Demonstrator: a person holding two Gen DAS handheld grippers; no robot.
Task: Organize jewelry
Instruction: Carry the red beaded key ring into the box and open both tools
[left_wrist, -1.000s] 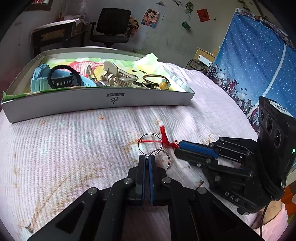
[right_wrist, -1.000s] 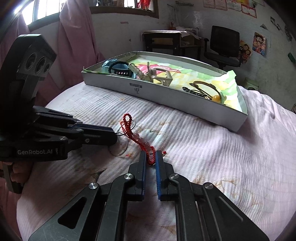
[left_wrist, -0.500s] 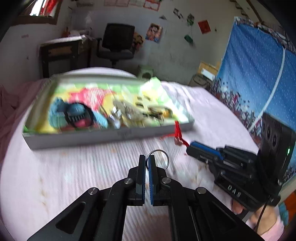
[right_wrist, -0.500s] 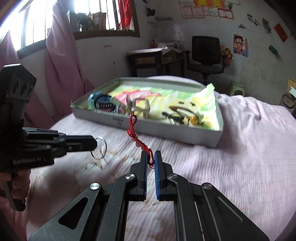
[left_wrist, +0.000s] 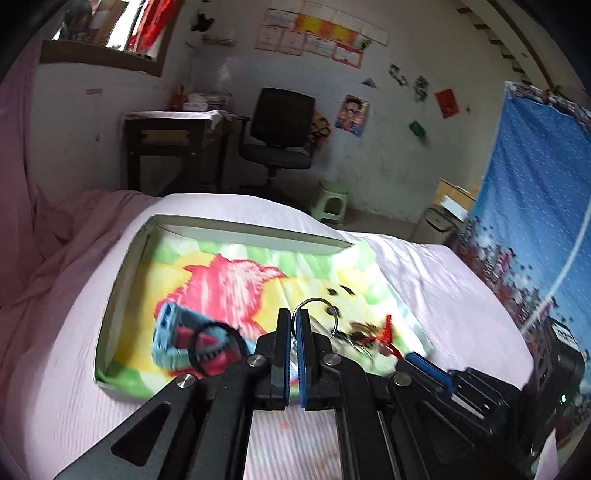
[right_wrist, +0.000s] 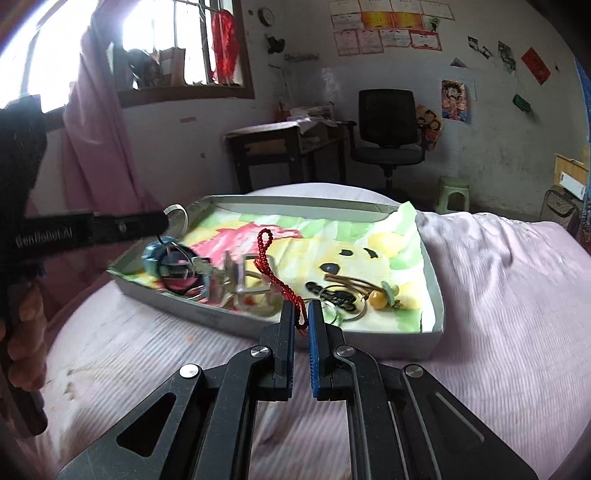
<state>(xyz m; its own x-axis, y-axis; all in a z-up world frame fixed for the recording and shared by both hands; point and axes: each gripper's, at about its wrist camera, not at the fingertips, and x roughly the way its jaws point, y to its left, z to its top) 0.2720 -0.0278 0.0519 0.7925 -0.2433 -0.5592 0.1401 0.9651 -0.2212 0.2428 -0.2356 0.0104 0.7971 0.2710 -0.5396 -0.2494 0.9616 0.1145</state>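
My left gripper (left_wrist: 293, 314) is shut on a thin metal ring (left_wrist: 318, 313), which it holds in the air over the near part of the tray (left_wrist: 251, 233). My right gripper (right_wrist: 301, 311) is shut on the lower end of a red braided cord (right_wrist: 274, 275), whose looped end stands up over the tray's (right_wrist: 295, 201) front wall. In the left wrist view the right gripper (left_wrist: 410, 356) sits at the right with the red cord (left_wrist: 386, 334). In the right wrist view the left gripper (right_wrist: 162, 221) reaches in from the left, above the tray's left end.
The cardboard tray has a bright cartoon lining and holds a blue band with a black hair tie (left_wrist: 184, 338), a pale claw clip (right_wrist: 236, 275) and an amber-bead bracelet (right_wrist: 376, 297). It lies on a pink bed sheet (right_wrist: 498, 295). A desk, office chair (left_wrist: 277, 136) and green stool stand behind.
Both grippers have risen off the sheet and moved forward to the tray. The ring and the red cord have come up with them and now hang over the tray.
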